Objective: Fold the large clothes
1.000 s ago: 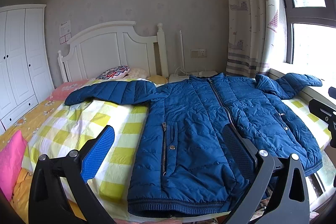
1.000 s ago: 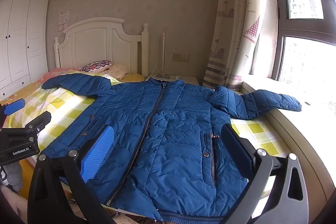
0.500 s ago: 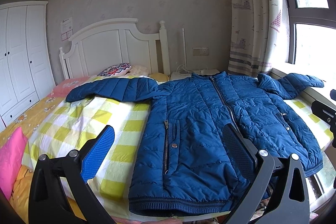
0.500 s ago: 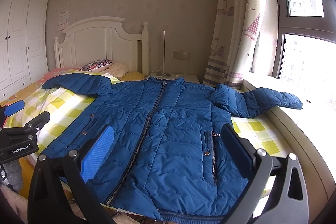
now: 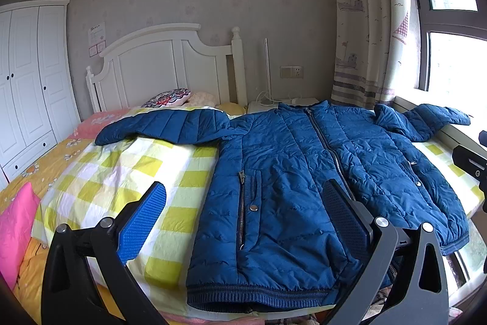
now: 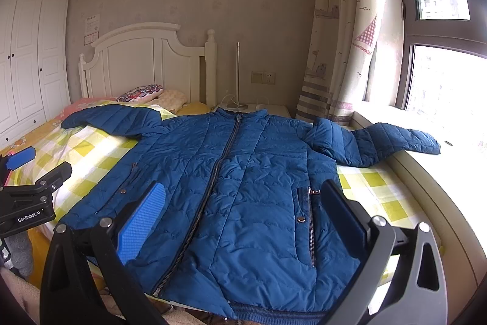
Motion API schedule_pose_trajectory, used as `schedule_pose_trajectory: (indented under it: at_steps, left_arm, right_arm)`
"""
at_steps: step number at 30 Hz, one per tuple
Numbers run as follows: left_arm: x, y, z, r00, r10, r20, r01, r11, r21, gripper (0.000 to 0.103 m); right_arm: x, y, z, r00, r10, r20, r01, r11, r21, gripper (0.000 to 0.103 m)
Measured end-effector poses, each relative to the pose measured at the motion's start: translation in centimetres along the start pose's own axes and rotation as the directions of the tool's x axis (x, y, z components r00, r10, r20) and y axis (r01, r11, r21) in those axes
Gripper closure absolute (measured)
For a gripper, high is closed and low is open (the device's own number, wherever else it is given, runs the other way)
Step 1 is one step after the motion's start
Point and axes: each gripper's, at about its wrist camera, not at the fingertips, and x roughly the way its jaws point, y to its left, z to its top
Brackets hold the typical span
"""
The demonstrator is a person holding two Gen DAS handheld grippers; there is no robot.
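A blue quilted jacket (image 5: pixel 298 172) (image 6: pixel 243 188) lies flat and zipped on the bed, hem towards me, collar towards the headboard. Its one sleeve (image 5: pixel 164 128) stretches left across the checked sheet; the other sleeve (image 6: pixel 380 142) reaches right onto the window sill. My left gripper (image 5: pixel 243 203) hovers open above the jacket's lower left front, holding nothing. My right gripper (image 6: pixel 243 203) hovers open over the lower middle of the jacket, also holding nothing. Each gripper shows at the edge of the other's view: the left gripper (image 6: pixel 27 194) and the right gripper's black body (image 5: pixel 471 166).
The bed carries a yellow-and-white checked sheet (image 5: pixel 121 181), a pink cushion (image 5: pixel 15 224) at the left and pillows (image 5: pixel 170 98) by the white headboard (image 5: pixel 164 66). A white wardrobe (image 5: pixel 30 81) stands left. A window sill (image 6: pixel 441 172) and a curtain (image 6: pixel 341 35) bound the right.
Both views have tilted up slightly, so the jacket sits a little lower in frame. The jacket has not moved and both grippers stay open.
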Motion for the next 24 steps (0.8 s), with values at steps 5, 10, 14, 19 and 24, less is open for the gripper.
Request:
schedule_pose_trajectory:
  at_steps: [5,10,14,19,24]
  left_arm:
    - [0.06,-0.03,-0.07,1.0,0.0,-0.001,0.0,1.0,0.0,0.004]
    - [0.02,0.01,-0.25,1.0,0.001,-0.001,-0.001,1.0,0.001,0.004]
    - [0.06,-0.04,0.0,1.0,0.0,-0.001,0.0,1.0,0.0,0.004]
    - [0.13,0.05,-0.14,1.0,0.002,-0.002,-0.002,1.0,0.0,0.004]
    - [0.17,0.07,-0.21,1.0,0.002,-0.002,-0.002,1.0,-0.001,0.004]
  right_arm:
    - [0.1,-0.01,-0.09,1.0,0.003,-0.002,-0.003,1.0,0.001,0.002]
    - [0.12,0.01,-0.12,1.0,0.004,-0.003,-0.004,1.0,0.001,0.002]
    - [0.08,0.02,-0.16,1.0,0.004,-0.003,-0.004,1.0,0.003,0.002]
    - [0.1,0.0,-0.13,1.0,0.003,-0.003,-0.003,1.0,0.002,0.002]
    - [0.1,-0.02,-0.12,1.0,0.004,-0.004,-0.004,1.0,0.003,0.002]
